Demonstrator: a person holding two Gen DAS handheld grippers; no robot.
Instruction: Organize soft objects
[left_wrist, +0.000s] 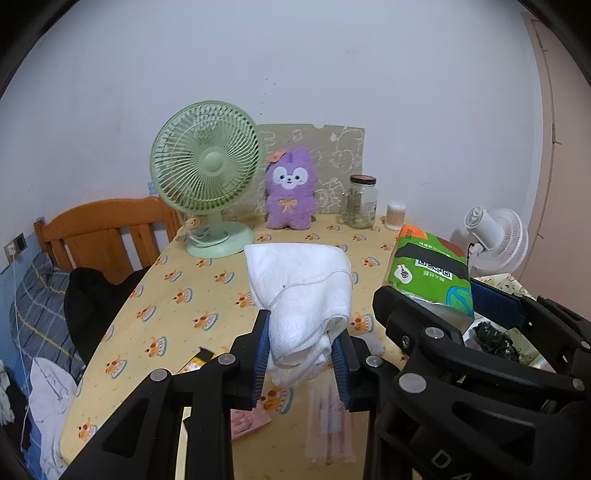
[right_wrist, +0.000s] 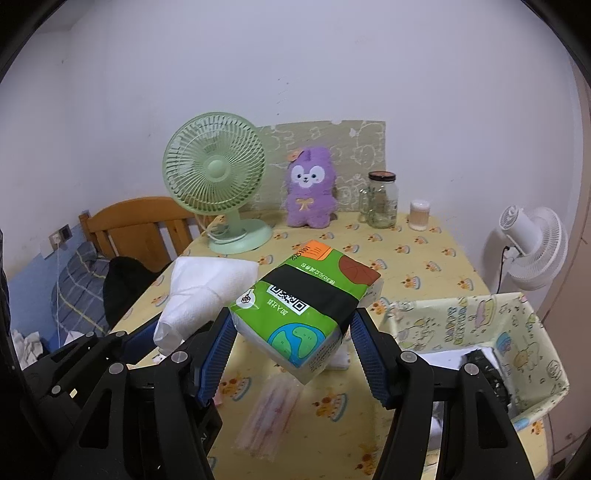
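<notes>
Above the yellow table (right_wrist: 424, 266), beside the patterned fabric box (right_wrist: 532, 332), the right gripper (right_wrist: 291, 350) clamps the green tissue pack (right_wrist: 306, 314) while the left gripper (left_wrist: 301, 354) pinches the white towel (left_wrist: 303, 288); both should probably be lowered gently into the box.

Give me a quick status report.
Left gripper shut on towel. Right gripper shut on tissue pack. Both lifted off table. Nothing blocking the bin.
</notes>
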